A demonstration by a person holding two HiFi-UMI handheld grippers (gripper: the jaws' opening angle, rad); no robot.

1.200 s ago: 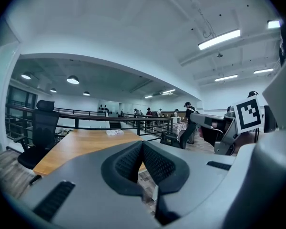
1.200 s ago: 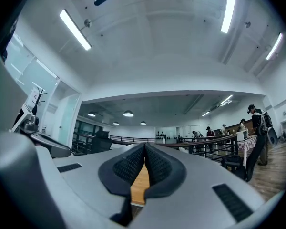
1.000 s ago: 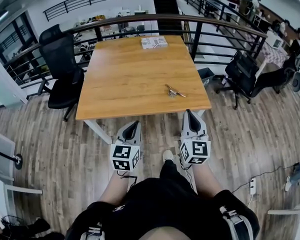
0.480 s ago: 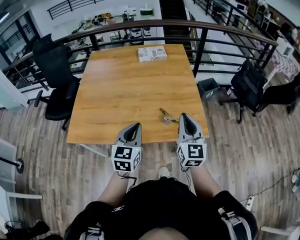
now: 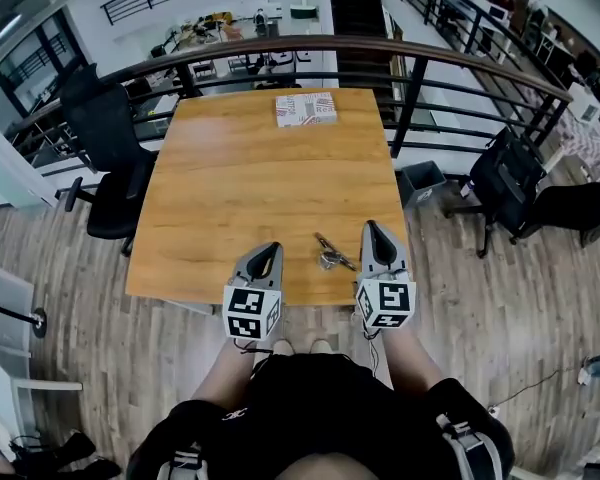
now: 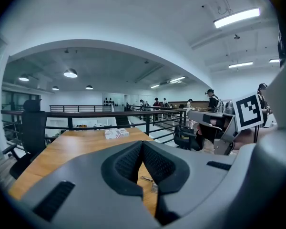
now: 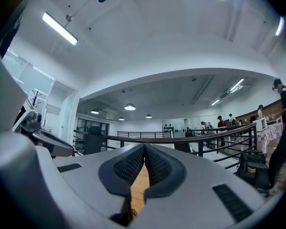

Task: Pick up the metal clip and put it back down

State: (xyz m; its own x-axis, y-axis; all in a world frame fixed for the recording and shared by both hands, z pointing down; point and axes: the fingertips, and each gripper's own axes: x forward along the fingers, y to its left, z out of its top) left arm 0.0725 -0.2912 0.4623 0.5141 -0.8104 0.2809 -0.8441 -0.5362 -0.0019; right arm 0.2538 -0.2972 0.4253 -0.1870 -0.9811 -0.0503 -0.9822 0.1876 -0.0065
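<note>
Closer now — grey left gripper and grey right gripper over light wooden table edge, both pressed together, empty. Small silver metal clip lies eight o'clock off right tip. Risk — shut jaws nudge clip overboard.

A shiny metal clip lies on a smooth, matt wood-grain table.
</note>
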